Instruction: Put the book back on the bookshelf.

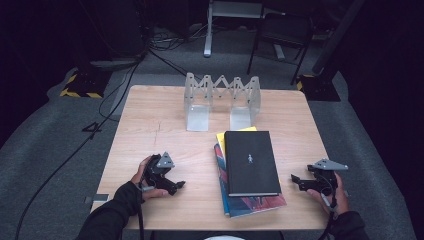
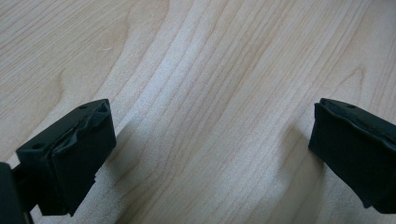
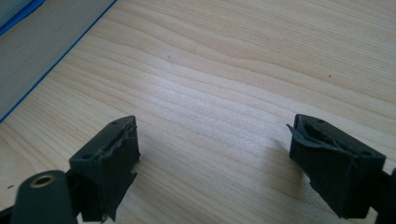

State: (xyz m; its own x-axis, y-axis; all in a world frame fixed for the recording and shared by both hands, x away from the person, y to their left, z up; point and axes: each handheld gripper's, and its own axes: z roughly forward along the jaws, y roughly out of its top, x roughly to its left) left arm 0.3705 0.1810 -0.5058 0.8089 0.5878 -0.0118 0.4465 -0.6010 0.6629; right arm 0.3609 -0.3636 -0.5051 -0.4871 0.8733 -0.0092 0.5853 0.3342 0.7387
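we see our left gripper (image 1: 176, 185) and right gripper (image 1: 296, 179) low over the table (image 1: 150, 125), jaws spread wide, gripping nothing. the stack of books (image 1: 248, 170) lies between them, nearer the right gripper, touching neither.

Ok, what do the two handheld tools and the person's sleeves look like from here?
Both are black, two-jawed tools. The left tool and right tool each carry a grey three-cornered plate on top and trail a thin dark cable toward the person. Close up, the left tool and right tool have blocky black jaws with worn, wrinkled pads and small screw holes. Both sleeves are dark and long.
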